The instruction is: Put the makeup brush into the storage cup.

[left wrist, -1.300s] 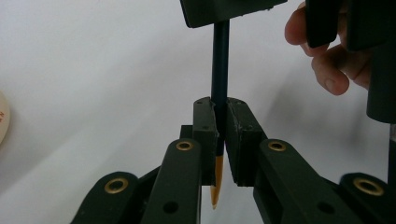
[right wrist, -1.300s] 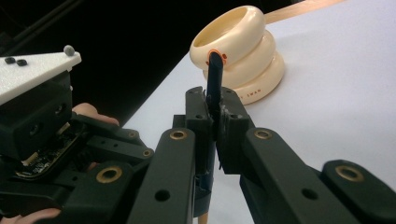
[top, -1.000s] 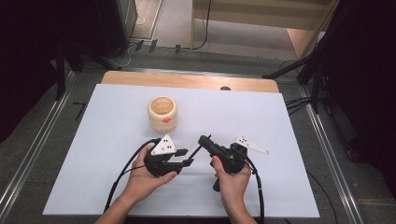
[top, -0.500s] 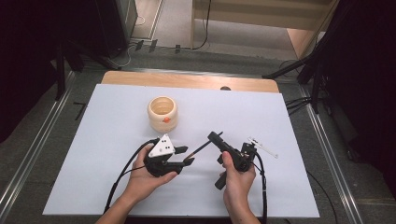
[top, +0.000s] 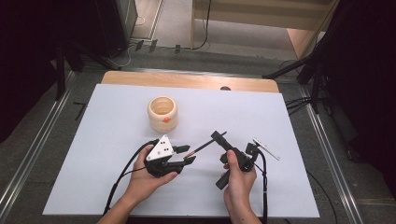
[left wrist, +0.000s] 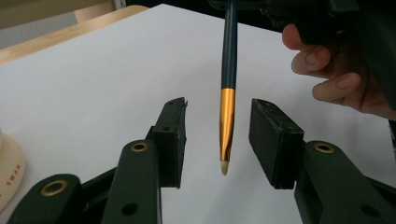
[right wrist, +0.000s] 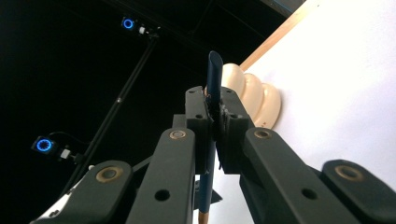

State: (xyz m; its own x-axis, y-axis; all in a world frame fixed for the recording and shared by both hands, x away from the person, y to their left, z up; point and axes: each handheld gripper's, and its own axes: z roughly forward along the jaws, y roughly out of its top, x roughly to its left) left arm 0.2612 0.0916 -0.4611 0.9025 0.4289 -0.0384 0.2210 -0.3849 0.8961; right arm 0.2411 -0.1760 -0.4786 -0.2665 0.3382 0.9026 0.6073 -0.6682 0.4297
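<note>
A slim brush [top: 201,148] with a dark blue shaft, gold ferrule and pale tip spans the gap between my two grippers, above the white table top [top: 93,140]. My right gripper [top: 217,135] is shut on the shaft, and the brush [right wrist: 214,70] sticks out past its jaws. In the left gripper view the brush [left wrist: 229,70] points down between the pads of my left gripper [left wrist: 217,135]. Those jaws have just been closing, with a gap still on both sides of the ferrule. In the high view my left gripper [top: 187,155] lies low over the table.
A cream ribbed cup [top: 162,113] with an orange mark stands behind the left hand, and the cup [right wrist: 252,100] also appears past the right jaws. A wooden strip [top: 187,80] runs along the table's far edge. Cables trail back from both grippers toward the front edge.
The right hand has shifted to the right and turned, taking the brush with it. The left hand has stayed where it was.
</note>
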